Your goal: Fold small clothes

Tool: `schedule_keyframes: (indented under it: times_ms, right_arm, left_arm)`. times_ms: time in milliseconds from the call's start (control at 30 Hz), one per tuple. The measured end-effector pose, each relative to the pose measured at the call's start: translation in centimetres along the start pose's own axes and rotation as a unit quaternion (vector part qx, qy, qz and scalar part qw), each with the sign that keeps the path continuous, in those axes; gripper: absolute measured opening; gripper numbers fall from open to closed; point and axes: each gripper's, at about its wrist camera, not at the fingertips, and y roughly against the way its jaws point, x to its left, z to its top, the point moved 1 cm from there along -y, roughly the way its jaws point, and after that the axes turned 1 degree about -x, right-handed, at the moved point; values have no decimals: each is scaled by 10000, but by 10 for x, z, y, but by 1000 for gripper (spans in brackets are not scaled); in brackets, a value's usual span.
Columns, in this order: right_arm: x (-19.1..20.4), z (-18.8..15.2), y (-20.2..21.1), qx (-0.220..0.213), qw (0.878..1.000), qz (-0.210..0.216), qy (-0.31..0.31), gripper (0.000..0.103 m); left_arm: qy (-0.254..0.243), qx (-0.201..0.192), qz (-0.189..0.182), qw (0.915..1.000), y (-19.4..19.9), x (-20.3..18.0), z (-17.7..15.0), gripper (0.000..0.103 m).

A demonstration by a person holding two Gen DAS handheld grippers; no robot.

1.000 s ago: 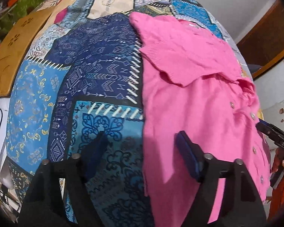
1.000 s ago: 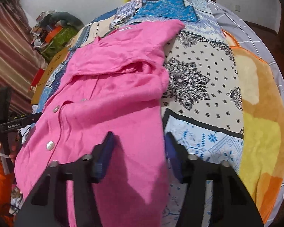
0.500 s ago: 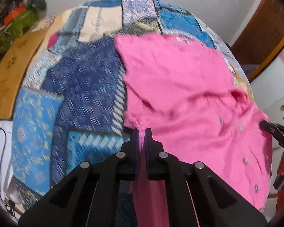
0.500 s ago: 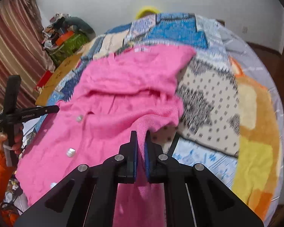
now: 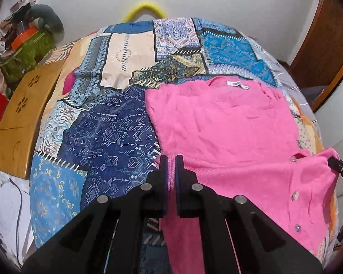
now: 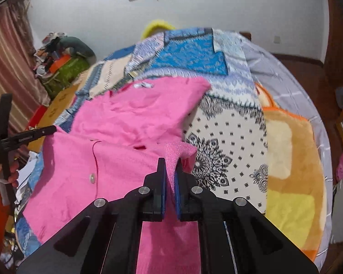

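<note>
Pinching pink cardigan (image 5: 228, 125) hem, left hand-held gripper (image 5: 170, 159), right hand-held gripper (image 6: 170, 162)

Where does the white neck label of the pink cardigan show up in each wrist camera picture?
Left wrist: the white neck label sits upper right of centre, at the far edge of the pink cardigan.
Right wrist: the label sits upper left of centre, again at the cardigan's far edge.
Shared landmark: the yellow hoop behind the patchwork bedspread, by the wall.

Even indoor light, fisheye warp, dark corners
</note>
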Motion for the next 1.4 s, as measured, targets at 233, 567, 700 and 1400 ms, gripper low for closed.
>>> schedule_keyframes:
  times_ms: [233, 567, 700, 1400]
  right_arm:
    - [-7, -9, -7, 368, 9992, -23, -130, 11]
    - [-7, -7, 34, 246, 9995, -158, -75, 38]
    - [-4, -12, 46, 300, 9994, -192, 38, 49]
    - [-12, -80, 25, 1069, 9935, -6, -399, 52]
  left_arm:
    - [-182, 174, 163, 9996, -10, -4, -5, 5]
    - [-11, 73, 72, 9999, 28, 12, -14, 28]
    - [94, 31, -6, 10000, 44, 18, -27, 55]
    - [549, 1072, -798, 9895, 45, 10, -112, 60]
